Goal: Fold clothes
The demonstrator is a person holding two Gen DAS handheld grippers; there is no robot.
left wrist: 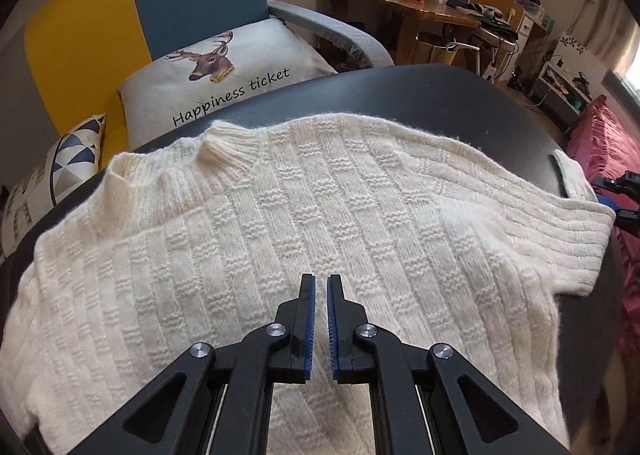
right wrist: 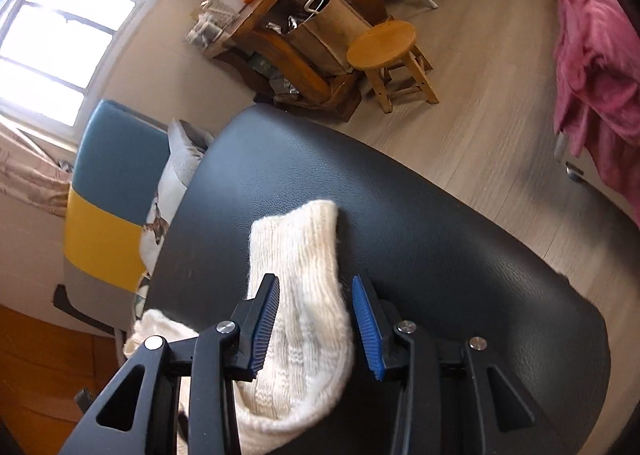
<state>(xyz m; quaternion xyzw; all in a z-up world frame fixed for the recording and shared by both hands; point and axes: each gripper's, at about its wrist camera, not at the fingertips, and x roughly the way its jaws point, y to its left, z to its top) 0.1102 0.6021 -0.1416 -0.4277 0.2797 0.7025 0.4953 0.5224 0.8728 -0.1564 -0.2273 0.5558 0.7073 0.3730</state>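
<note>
A cream knit sweater [left wrist: 304, 215] lies spread flat on the dark padded table [left wrist: 400, 95], collar at the far left and one sleeve [left wrist: 560, 223] reaching the right edge. My left gripper [left wrist: 321, 279] hovers over the sweater's body, shut, with nothing between its blue pads. In the right wrist view, my right gripper [right wrist: 314, 281] stands open astride the sleeve [right wrist: 304, 239]. The cuff lies between the fingers, and the right pad [right wrist: 366, 319] stands off the knit. The right gripper also shows as a black shape [left wrist: 624, 195] at the table's right edge.
A yellow and blue armchair [left wrist: 120, 23] with a deer cushion [left wrist: 224, 71] stands behind the table. A wooden desk [left wrist: 400, 11] with clutter, a round wooden stool [right wrist: 384, 43] and a pink blanket [right wrist: 592, 55] lie beyond. Bare tabletop [right wrist: 440, 255] surrounds the sleeve.
</note>
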